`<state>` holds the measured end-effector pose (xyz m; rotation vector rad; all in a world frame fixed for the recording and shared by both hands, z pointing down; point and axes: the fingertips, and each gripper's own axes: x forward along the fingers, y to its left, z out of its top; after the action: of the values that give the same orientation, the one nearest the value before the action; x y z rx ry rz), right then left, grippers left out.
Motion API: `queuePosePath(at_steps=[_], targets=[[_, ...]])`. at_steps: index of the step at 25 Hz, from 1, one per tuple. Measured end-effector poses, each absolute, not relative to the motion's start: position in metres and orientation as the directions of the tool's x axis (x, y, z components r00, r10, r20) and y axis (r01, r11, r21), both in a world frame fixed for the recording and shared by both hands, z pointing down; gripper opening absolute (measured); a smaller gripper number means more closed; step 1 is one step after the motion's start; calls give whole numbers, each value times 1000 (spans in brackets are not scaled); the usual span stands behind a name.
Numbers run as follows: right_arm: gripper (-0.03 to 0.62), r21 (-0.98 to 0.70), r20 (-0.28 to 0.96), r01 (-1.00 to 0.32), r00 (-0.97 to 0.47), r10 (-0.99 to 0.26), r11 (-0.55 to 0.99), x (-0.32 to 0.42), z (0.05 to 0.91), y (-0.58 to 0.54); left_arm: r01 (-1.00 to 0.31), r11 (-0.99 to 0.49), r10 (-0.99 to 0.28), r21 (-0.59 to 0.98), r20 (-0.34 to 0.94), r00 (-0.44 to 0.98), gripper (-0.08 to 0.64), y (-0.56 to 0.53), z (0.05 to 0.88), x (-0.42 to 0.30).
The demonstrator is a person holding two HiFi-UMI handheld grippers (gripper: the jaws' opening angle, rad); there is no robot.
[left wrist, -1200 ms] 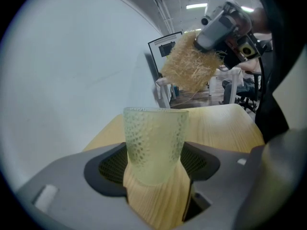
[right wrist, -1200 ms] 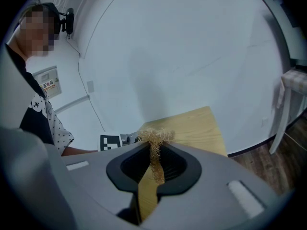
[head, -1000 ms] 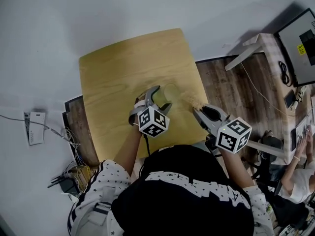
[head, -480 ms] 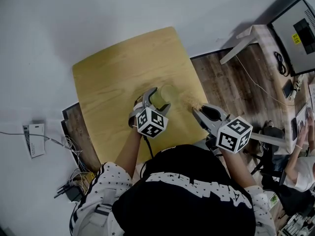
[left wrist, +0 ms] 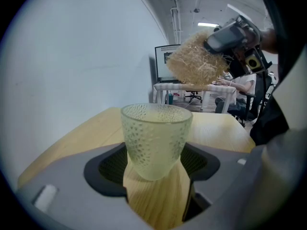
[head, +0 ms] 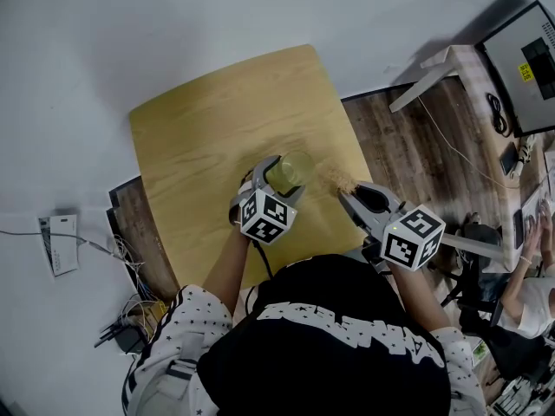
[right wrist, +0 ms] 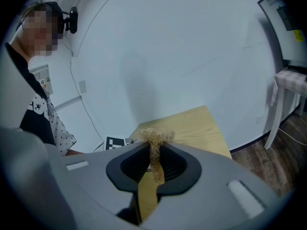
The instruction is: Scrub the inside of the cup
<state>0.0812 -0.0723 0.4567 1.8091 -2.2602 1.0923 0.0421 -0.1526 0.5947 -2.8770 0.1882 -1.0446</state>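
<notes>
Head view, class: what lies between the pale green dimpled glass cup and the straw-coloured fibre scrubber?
Nothing: only bare yellow wooden tabletop separates cup from scrubber, seen in the head view.

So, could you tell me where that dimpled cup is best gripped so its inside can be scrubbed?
Grip the cup low on its narrow lower body, coming in from the side. It is upright with its mouth up and tapers downward, so a low side grip leaves the rim free for the straw scrubber. The left gripper holds it that way.
</notes>
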Motion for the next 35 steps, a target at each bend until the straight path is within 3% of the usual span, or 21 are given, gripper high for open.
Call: queuePosePath(at_steps=[35], targets=[[55, -460, 435, -887, -272, -858, 48, 63, 444, -67, -189, -982, -131, 26, 629, 766, 351, -159, 602, 26]])
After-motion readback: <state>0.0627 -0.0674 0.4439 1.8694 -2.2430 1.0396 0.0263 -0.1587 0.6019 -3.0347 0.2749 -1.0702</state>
